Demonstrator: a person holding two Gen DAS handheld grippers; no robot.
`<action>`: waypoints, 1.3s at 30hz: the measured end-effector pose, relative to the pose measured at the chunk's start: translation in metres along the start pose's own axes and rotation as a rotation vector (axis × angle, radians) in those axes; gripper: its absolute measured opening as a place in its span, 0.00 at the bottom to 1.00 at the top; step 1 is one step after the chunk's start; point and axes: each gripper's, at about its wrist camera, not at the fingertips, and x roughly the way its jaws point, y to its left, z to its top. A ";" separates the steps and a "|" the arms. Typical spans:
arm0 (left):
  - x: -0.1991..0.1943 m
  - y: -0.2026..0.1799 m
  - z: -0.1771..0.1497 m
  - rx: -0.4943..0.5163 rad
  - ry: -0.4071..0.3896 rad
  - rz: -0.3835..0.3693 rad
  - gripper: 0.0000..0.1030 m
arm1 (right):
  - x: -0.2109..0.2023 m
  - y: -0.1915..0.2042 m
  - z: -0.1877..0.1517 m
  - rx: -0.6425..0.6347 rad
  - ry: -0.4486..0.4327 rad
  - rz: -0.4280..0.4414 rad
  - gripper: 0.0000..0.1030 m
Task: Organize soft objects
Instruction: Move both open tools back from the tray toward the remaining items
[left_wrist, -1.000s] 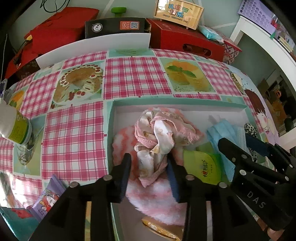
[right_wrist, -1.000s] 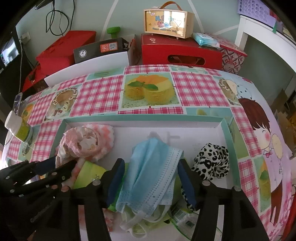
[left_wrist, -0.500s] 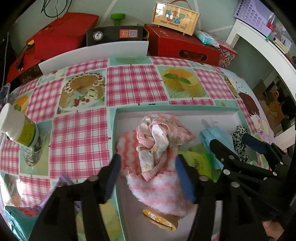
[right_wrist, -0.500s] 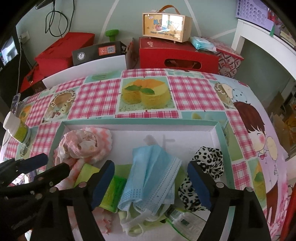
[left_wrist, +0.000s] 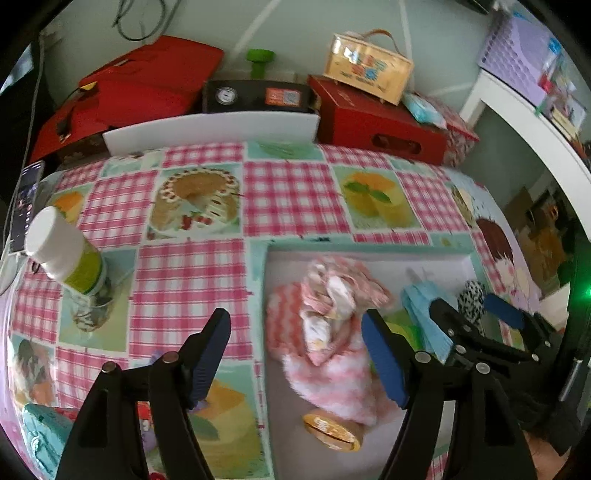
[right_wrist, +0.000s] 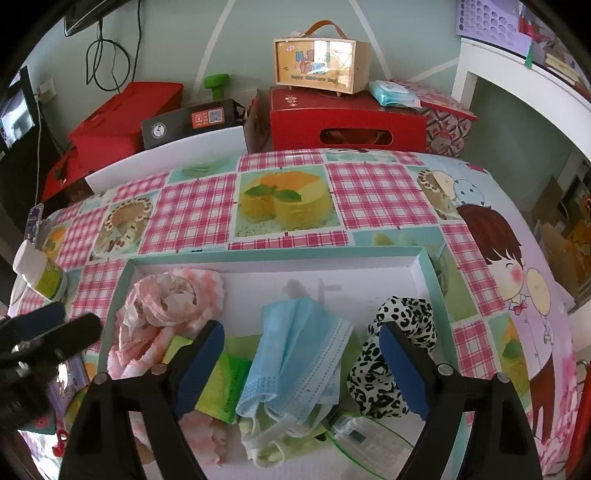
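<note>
Over the tray (right_wrist: 424, 266) both grippers hang with nothing in them: the left gripper (left_wrist: 295, 354) and right gripper (right_wrist: 303, 365) have just been opening, jaws wide. Most of the sorting looks done, since the pink cloth (right_wrist: 166, 306), blue face mask (right_wrist: 295, 350), spotted scrunchie (right_wrist: 399, 332) and green packet (right_wrist: 218, 384) already lie inside; a purple pouch (left_wrist: 155, 402) sits outside on the tablecloth (left_wrist: 291, 195), perhaps next

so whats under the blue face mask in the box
The blue face mask lies on a green packet and pale green cloth; white ear loops trail out. Anything directly beneath stays covered.
</note>
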 end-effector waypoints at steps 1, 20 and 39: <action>-0.001 0.003 0.001 -0.012 -0.007 0.004 0.77 | 0.000 0.000 0.000 0.001 0.001 0.000 0.86; 0.000 0.071 0.000 -0.231 -0.111 0.175 0.91 | 0.002 0.003 -0.001 -0.028 -0.008 -0.042 1.00; -0.005 0.062 0.001 -0.173 -0.159 0.116 0.92 | -0.016 0.003 -0.002 0.015 -0.055 -0.044 1.00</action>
